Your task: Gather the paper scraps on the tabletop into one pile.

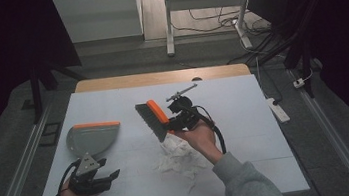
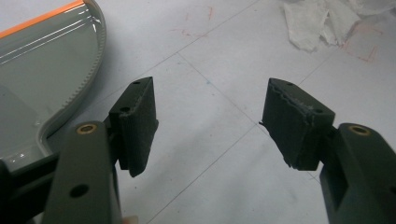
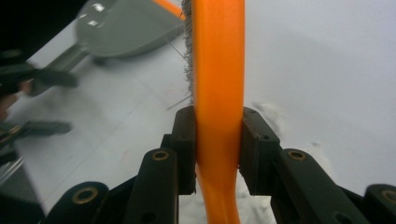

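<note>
My right gripper (image 1: 175, 119) is shut on the orange handle of a hand brush (image 1: 154, 116), held above the table with its dark bristles pointing left. In the right gripper view the orange brush (image 3: 218, 70) runs up between the two black pads (image 3: 184, 140), bristles on its left side. A grey dustpan (image 1: 89, 137) with an orange lip lies flat at the left. My left gripper (image 1: 102, 176) is open just in front of it, low over the table. The dustpan (image 2: 42, 70) fills the upper left of the left gripper view. Crumpled white paper (image 1: 179, 155) lies under my right hand.
The white table (image 1: 245, 119) has bare surface at the right and far side. Torn paper (image 2: 322, 21) sits ahead and right of my left gripper. The table's front edge runs just below my left hand. Desk legs and cables stand on the floor beyond.
</note>
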Available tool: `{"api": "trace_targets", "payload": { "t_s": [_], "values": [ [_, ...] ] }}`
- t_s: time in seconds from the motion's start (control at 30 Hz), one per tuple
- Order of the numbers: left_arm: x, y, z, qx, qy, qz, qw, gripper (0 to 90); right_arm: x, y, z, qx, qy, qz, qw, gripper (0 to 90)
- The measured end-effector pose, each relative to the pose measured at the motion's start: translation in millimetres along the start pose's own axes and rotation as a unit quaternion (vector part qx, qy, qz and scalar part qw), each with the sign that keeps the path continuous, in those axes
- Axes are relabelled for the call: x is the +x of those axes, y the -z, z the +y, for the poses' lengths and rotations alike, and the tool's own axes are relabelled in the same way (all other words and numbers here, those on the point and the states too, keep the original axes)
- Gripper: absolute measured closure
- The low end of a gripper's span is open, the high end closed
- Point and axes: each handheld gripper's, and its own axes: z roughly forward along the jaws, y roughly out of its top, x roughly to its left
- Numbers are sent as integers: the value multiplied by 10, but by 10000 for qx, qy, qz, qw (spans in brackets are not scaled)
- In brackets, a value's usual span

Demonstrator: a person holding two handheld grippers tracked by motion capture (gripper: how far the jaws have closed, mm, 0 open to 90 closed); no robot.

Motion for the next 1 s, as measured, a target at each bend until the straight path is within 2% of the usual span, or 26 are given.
{"api": "trace_targets", "payload": {
  "t_s": [0.13,0.27,0.33,0.4,0.47,0.53,0.6,0.63,0.7,0.77,0.87,0.9,0.93,1.0],
  "values": [
    [10,-1,-3,8,14,6,10000,359,199,22,-97,190,250,202,9993,697],
    [24,11,-13,-10,52,26,10000,359,393,-112,-240,666,482,437,9957,697],
    [34,13,-16,-4,68,17,10000,359,492,-198,-303,1025,639,640,9906,696],
    [39,12,-18,0,74,18,10000,359,596,-272,-350,1403,954,712,9829,697],
    [38,11,-18,0,73,17,10000,359,660,-325,-379,1663,1195,626,9768,697],
    [36,11,-17,4,66,17,10000,359,661,-385,-393,1875,1285,563,9722,697],
    [33,9,-17,5,65,14,10000,359,641,-432,-401,2043,1416,269,9682,697],
    [33,9,-18,7,64,17,10000,358,606,-440,-391,2063,1465,120,9674,696],
    [37,8,-18,9,73,15,10000,359,504,-438,-355,2082,1261,37,9699,696],
    [39,7,-19,13,75,16,10000,359,378,-424,-313,2059,1218,-267,9706,696],
    [40,6,-19,12,78,24,10000,359,176,-371,-260,2026,973,-479,9732,697],
    [41,5,-19,15,80,25,10000,359,118,-344,-253,2003,1065,-567,9723,697],
    [41,5,-20,17,80,22,10000,359,96,-309,-248,1946,1003,-563,9741,697],
    [41,5,-20,17,78,24,10000,360,61,-193,-238,1741,964,-399,9792,697]
  ]
}}
